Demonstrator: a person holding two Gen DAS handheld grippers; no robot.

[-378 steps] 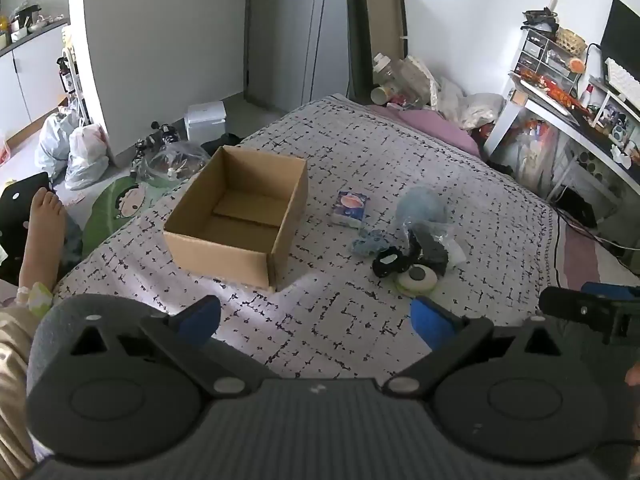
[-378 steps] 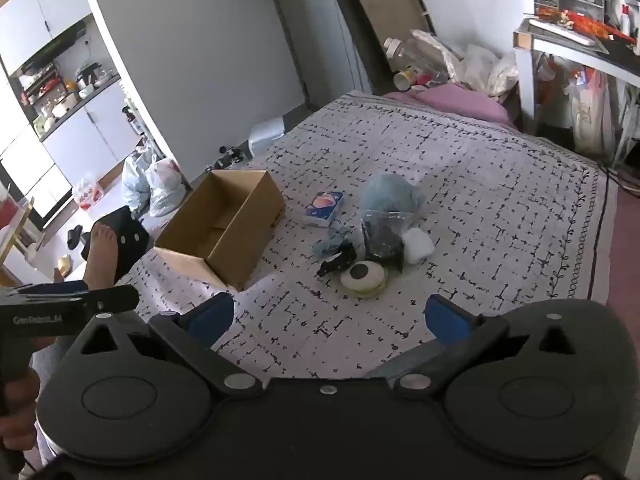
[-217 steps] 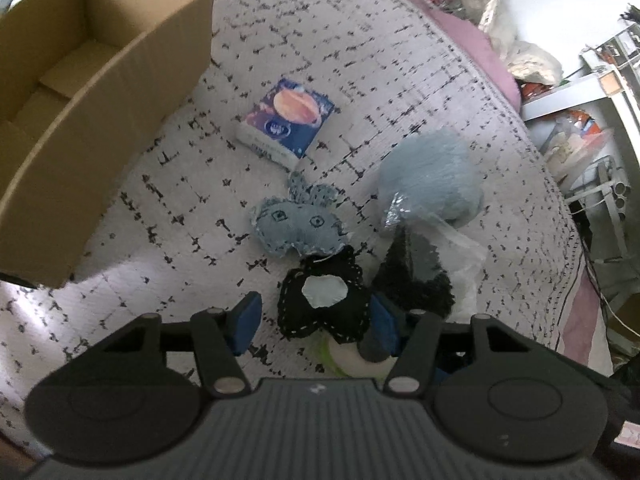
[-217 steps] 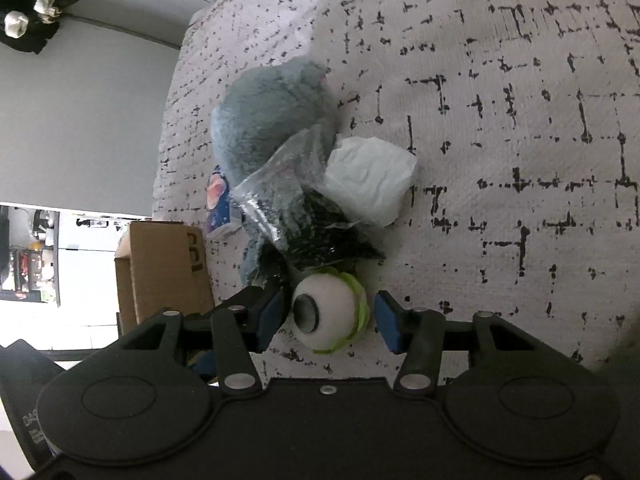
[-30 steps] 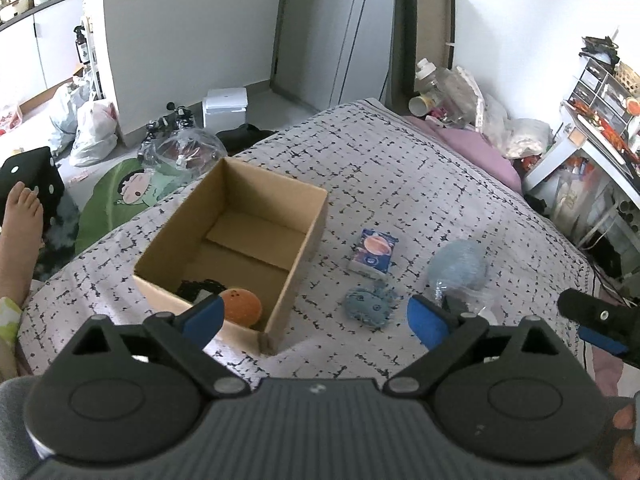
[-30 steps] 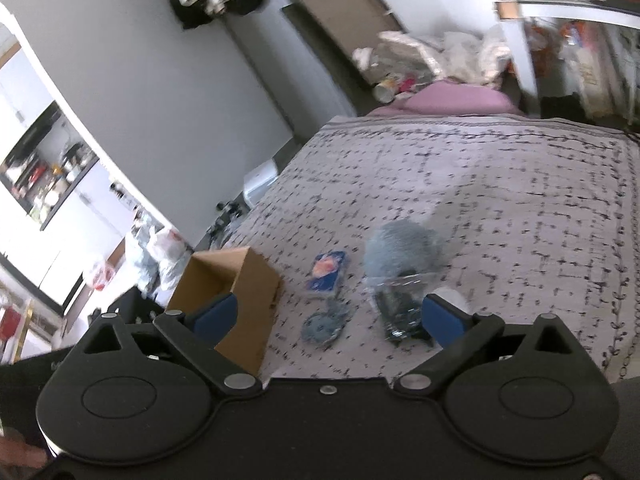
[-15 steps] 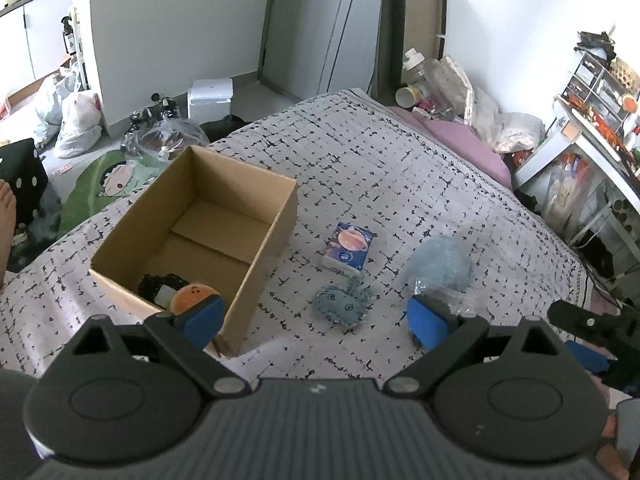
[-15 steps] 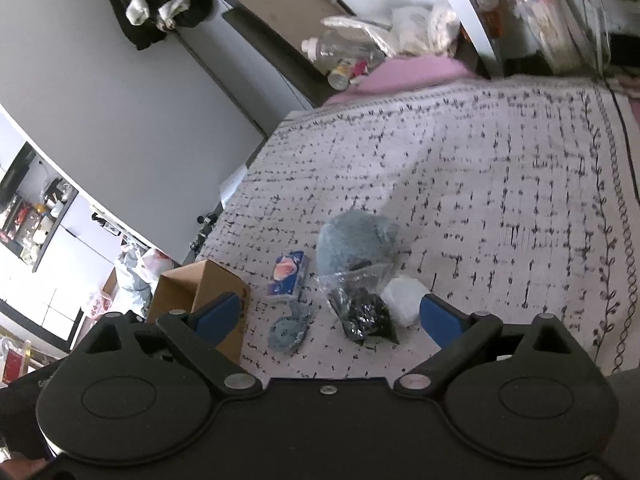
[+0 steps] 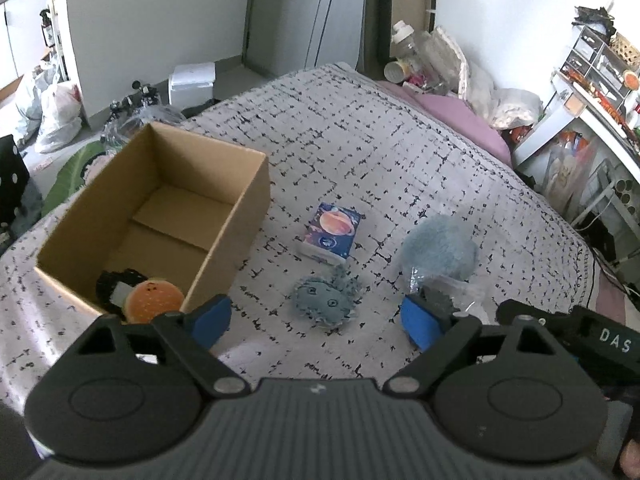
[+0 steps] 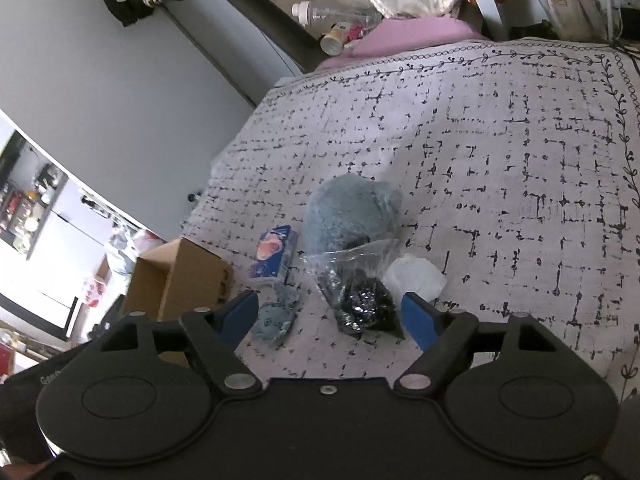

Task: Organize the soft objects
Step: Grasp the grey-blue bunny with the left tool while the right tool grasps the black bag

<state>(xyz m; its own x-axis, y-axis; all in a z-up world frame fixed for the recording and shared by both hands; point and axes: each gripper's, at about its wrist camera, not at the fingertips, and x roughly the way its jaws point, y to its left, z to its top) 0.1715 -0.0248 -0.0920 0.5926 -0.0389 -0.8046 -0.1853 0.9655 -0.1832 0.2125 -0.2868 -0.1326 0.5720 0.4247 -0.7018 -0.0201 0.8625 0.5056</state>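
Observation:
On the patterned bed [image 9: 400, 140] stands an open cardboard box [image 9: 240, 232] with an orange round toy [image 9: 154, 306] and a black felt toy [image 9: 108, 284] inside. My left gripper [image 9: 314, 320] hovers above a blue felt toy [image 9: 326, 300], jaws closing with nothing pressed between them. My right gripper [image 10: 328, 316] hangs over a clear bag of dark stuff [image 10: 360, 292], its jaws also closing and apart from the bag. A fluffy blue ball [image 10: 352, 212], a white soft pad [image 10: 416, 276] and a tissue pack [image 10: 274, 258] lie close by.
Beyond the bed's far end are a pink pillow [image 9: 460, 116], bottles and bags. A white desk with shelves [image 9: 592, 92] stands at the right. Bags and a white box [image 9: 192, 84] sit on the floor to the left.
Both grippers have sunk toward the bed and the soft things look larger. The right jaws have narrowed clearly, the left ones a little.

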